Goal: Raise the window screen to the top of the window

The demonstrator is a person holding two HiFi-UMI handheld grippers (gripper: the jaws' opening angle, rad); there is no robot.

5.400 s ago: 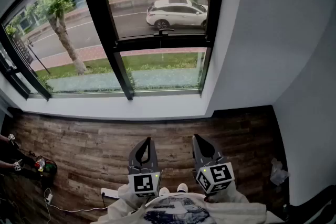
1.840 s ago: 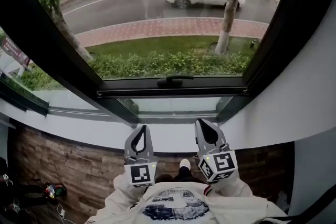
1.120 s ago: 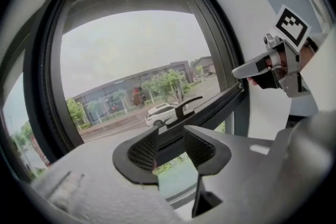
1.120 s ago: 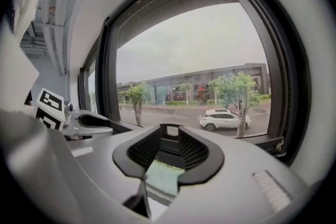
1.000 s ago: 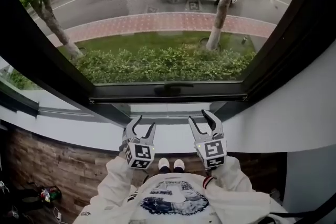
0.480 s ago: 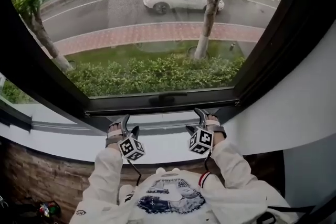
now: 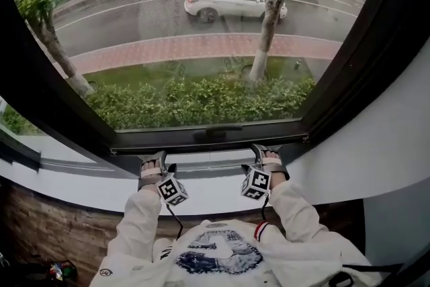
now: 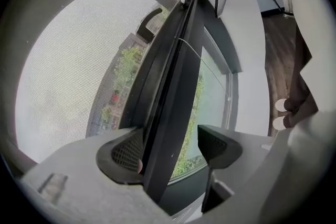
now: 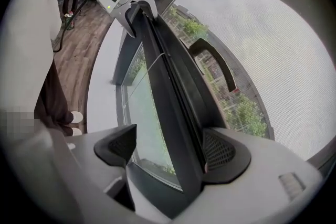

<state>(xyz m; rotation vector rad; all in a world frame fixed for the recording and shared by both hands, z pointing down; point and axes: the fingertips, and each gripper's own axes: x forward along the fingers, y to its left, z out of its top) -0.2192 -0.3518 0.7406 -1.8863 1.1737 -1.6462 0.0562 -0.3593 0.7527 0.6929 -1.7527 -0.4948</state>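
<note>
- The window screen [image 7: 201, 44] is drawn down. Its grey mesh covers the opening above the bottom bar [image 7: 208, 139], and this bar sits low, just above the white sill [image 7: 215, 188].
- The mesh looks light, soft and easy to tear, so it is probably not the place to take hold. The bar looks stiff, thin and smooth, and it is the better place.
- A hold on both sides of the handle [image 7: 216, 133], which sits at the middle of the bar, and an even lift should keep the bar from tilting and jamming.
- The left gripper [image 8: 170, 147] straddles the bar left of the handle. It is released: one pad lies at the bar and the other stands clear of it.
- The right gripper [image 9: 170, 149] straddles the bar right of the handle in the same way, and it clamps nothing.
- A second ago both grippers hang below the bar, in front of the sill. Now they are turned and set over the bar, and their jaws have just been opening.
</note>
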